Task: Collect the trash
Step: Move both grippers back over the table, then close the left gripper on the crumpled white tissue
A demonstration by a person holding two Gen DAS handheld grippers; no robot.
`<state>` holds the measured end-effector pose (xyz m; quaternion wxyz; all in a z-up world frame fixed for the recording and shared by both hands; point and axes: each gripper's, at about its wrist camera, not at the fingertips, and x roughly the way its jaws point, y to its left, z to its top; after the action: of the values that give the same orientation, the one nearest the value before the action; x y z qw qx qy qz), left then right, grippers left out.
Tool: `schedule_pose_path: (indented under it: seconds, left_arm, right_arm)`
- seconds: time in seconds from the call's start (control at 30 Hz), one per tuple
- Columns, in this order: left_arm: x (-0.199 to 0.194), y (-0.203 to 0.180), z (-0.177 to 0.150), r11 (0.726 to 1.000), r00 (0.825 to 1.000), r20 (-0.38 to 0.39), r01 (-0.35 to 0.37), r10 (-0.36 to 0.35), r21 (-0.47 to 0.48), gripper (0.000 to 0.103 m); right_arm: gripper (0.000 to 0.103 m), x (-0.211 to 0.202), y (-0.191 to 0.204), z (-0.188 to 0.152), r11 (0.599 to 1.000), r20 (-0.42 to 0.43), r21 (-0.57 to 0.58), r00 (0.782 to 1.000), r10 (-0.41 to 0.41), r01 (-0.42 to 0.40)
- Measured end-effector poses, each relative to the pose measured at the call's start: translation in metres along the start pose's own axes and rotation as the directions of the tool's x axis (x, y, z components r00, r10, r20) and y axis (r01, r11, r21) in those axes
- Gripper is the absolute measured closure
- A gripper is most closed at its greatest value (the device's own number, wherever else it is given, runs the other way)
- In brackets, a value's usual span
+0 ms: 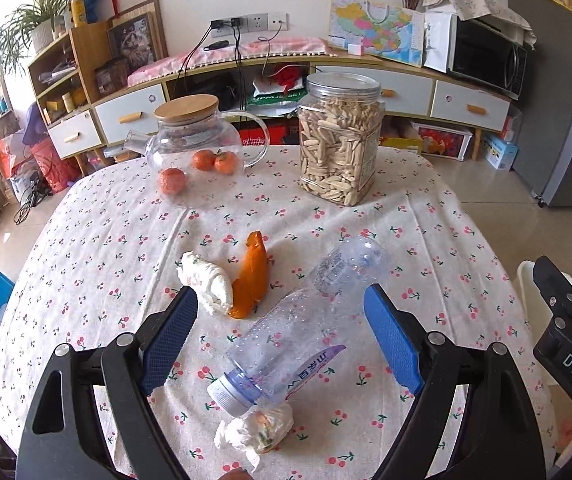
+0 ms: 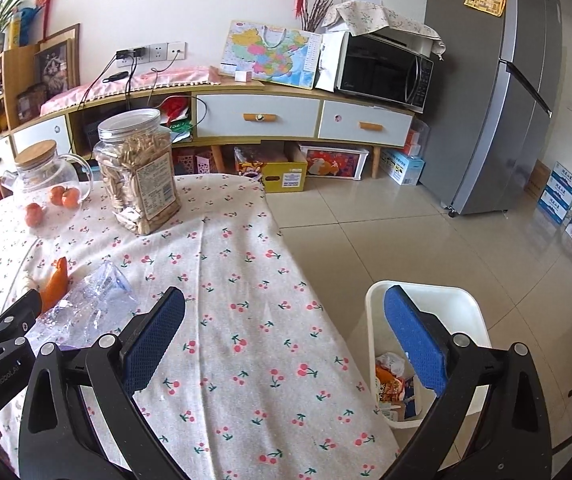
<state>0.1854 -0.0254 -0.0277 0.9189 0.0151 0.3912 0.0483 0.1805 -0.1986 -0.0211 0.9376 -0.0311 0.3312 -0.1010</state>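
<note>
The right gripper's (image 1: 565,320) body reads "DAS"; the bottle's (image 1: 286,336) purple label is unreadable. Clear and crumpled, the bottle lies on the cherry-print counter (image 1: 425,216) between the spread left gripper's (image 1: 282,340) pads (untouched). The right gripper (image 2: 286,344) is also spread, empty.

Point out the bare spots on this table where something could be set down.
Free: the cloth between the bottle and the table's edge by the bin; also left of the tissue. Crowded: tissue, peel and bottle cluster together; teapot and jar fill the far side.
</note>
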Motion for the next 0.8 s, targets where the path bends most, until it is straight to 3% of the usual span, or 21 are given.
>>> schedule_pose_path:
  seconds: [0.33, 0.63, 0.77, 0.8]
  left_arm:
    - [0.039, 0.044, 0.016, 0.998, 0.996, -0.068, -0.064, 0.062, -0.028, 0.02]
    - [0.101, 0.07, 0.033, 0.995, 0.972, -0.233, -0.047, 0.025, -0.089, 0.021]
    - [0.121, 0.077, 0.026, 0.988, 0.951, -0.306, 0.003, -0.051, -0.155, 0.036]
    - [0.123, 0.079, 0.024, 0.985, 0.947, -0.312, 0.025, -0.078, -0.171, 0.046]
  right_arm:
    - [0.007, 0.008, 0.031, 0.0, 0.998, -0.019, -0.053, 0.999, 0.027, -0.028]
    - [0.007, 0.01, 0.028, 0.002, 0.999, -0.03, -0.042, 0.999, 0.03, -0.032]
    - [0.007, 0.012, 0.03, 0.002, 0.998, -0.037, -0.05, 0.999, 0.035, -0.037]
    - [0.007, 0.012, 0.031, 0.001, 0.998, -0.039, -0.052, 0.999, 0.036, -0.038]
